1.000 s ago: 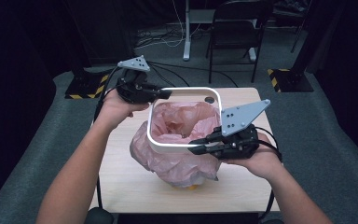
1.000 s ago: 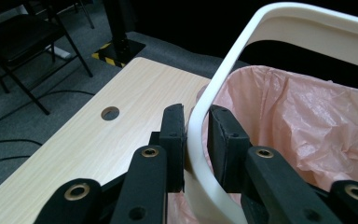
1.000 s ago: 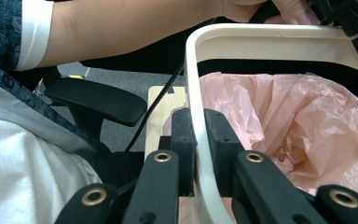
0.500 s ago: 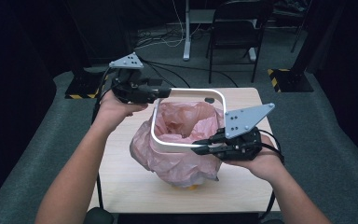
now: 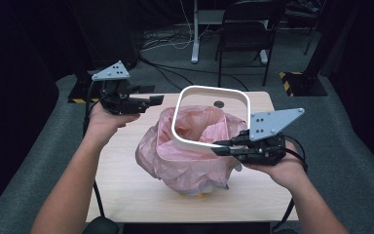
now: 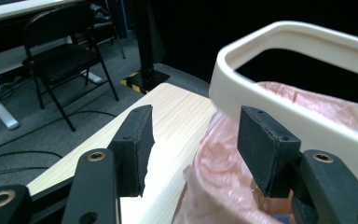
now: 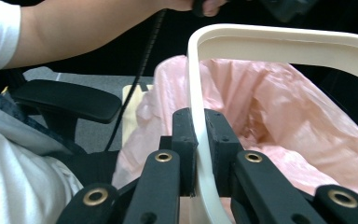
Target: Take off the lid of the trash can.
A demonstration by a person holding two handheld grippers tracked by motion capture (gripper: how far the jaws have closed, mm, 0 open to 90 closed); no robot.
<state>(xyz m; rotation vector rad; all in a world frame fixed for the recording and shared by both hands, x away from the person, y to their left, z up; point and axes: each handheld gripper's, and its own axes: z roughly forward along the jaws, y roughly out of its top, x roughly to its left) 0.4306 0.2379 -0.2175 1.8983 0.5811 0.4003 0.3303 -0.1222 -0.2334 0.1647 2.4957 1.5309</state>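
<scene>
Right gripper [image 5: 219, 147] clamped on near edge of white ring frame [image 5: 209, 92], pads pinching rim, frame tilted up above pink bag [image 5: 185, 161]. Bag bunched on wooden table [image 5: 126, 185], its mouth open under frame. Left gripper [image 5: 153, 100] off to left of frame, jaws just opened wide, nothing between pads, clear of rim.

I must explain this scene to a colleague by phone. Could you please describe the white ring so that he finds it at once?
On the light wooden table stands a bin lined with a crumpled pink plastic bag. Tilted above it is the white rounded-square plastic ring, clamped at its near edge by the right gripper. It is the one rigid, smooth, hollow frame there.
</scene>
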